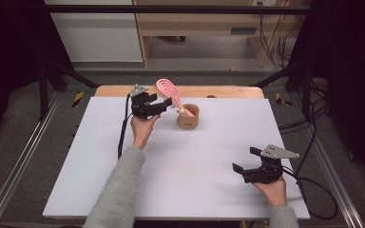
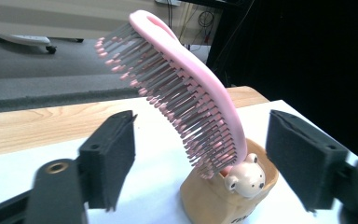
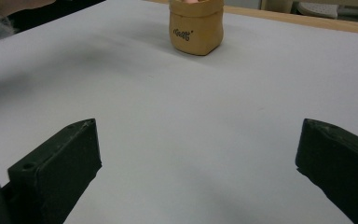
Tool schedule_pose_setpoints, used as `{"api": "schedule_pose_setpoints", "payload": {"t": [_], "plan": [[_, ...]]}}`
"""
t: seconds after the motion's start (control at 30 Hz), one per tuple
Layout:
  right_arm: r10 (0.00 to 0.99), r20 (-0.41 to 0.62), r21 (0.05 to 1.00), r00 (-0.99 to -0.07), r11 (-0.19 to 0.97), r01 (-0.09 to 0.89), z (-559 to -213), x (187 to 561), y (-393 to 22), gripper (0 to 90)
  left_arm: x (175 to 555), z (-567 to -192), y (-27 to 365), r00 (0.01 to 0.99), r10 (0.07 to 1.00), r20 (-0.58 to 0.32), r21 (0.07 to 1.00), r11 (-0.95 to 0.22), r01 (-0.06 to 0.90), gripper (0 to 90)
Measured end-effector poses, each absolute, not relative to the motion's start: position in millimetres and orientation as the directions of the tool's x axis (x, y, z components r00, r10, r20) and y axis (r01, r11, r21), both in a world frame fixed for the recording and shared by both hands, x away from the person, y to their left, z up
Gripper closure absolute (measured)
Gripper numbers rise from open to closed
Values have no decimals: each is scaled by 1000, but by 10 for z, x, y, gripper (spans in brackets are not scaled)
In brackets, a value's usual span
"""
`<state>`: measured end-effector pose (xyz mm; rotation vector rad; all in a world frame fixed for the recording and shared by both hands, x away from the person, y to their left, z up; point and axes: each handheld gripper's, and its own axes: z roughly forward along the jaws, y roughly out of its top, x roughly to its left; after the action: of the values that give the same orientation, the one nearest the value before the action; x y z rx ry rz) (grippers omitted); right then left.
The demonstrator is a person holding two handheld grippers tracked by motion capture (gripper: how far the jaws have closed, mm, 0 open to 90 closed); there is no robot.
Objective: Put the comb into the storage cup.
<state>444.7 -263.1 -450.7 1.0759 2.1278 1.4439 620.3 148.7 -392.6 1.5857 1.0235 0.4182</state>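
white table (image 1: 123, 190), pink hairbrush (image 2: 186, 88) leaning in tan cup (image 1: 188, 121)

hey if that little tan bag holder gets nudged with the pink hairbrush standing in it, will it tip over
Probably yes. The pink hairbrush leans far out of the tan holder, so the weight likely sits high and off-centre. The holder looks small and soft-sided, so a push may slide or topple it.
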Motion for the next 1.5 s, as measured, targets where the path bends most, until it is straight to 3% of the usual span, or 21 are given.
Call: {"api": "schedule_pose_setpoints", "payload": {"t": [0.5,1.5], "plan": [[752,117,902,-648,193,387,-4503,4447,-2633,2,6002,-3799,1570,595,785,-173,927,-75,368,18],[756,114,899,-644,198,392,-4508,4447,-2624,2,5349,-3847,1953,682,717,-148,938,-118,327,2]]}}
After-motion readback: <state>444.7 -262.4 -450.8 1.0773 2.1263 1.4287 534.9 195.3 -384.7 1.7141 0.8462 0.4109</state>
